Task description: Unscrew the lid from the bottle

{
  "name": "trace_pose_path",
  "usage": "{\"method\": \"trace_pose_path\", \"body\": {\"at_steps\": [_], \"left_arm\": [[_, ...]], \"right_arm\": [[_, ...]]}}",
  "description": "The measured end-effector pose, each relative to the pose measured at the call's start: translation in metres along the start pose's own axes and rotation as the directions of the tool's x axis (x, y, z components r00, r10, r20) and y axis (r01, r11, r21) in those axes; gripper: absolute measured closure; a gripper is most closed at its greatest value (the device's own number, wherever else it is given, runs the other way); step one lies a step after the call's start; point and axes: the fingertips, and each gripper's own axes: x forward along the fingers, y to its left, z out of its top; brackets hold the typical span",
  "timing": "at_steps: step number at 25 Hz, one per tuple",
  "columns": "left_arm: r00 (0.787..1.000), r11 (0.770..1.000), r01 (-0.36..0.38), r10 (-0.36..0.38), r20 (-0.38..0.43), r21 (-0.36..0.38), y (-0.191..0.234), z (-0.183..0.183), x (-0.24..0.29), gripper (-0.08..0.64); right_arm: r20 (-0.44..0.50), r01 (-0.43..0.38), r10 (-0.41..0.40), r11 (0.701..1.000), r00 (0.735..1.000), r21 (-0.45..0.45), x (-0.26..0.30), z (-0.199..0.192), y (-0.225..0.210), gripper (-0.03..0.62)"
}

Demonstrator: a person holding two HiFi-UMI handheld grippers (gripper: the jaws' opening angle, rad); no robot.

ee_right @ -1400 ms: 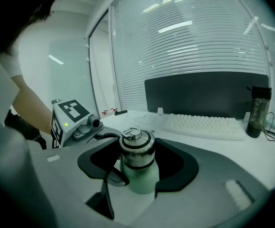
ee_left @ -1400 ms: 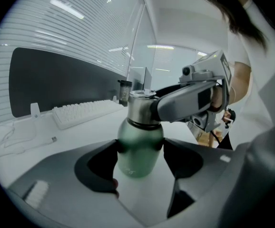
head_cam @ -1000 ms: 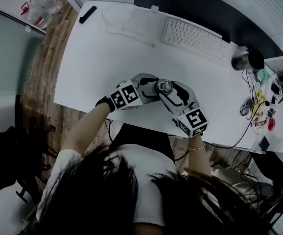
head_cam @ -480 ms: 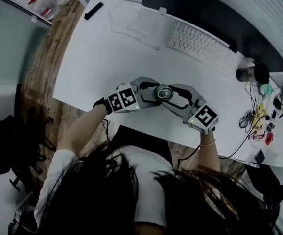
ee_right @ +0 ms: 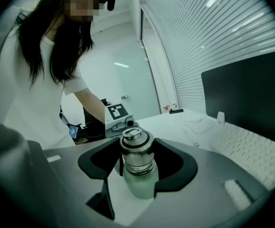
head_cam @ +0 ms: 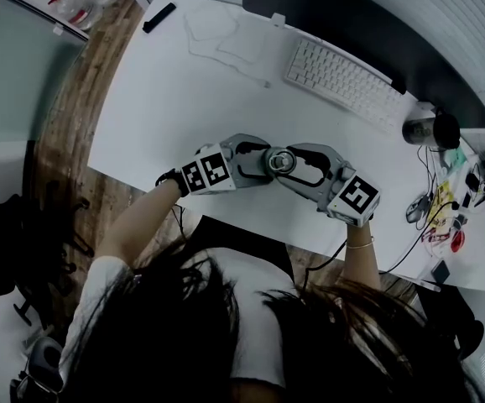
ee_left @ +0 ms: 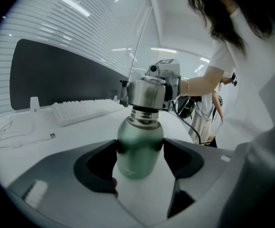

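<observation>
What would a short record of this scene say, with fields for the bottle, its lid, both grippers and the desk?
bottle: green, upright
lid: steel, on the bottle's neck
left gripper: shut on the bottle's body
right gripper: shut on the lid
desk: white, with a keyboard at its far side

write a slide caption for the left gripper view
Left gripper clamps the green bottle while the right gripper grips its steel lid.
</observation>
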Motion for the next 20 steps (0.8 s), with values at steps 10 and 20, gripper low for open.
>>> {"method": "trace_pose_path", "body": {"at_steps": [10,20], "left_arm": [[1.0,1.0,-0.019,0.019,-0.01,0.023,-0.006,0.001,-0.007,0.202],[0.995,0.991,-0.1,0.098,0.035,0.085,-0.013,0.027,-0.045,0.204]], "right_arm": [[0.023,0.059,-0.059,0.998,0.998,0.025,-0.01,0.003,0.008,0.365],[0.083,0.207,-0.207,0.978,0.975,0.011,-0.034,0.024,0.023,0.365]]}}
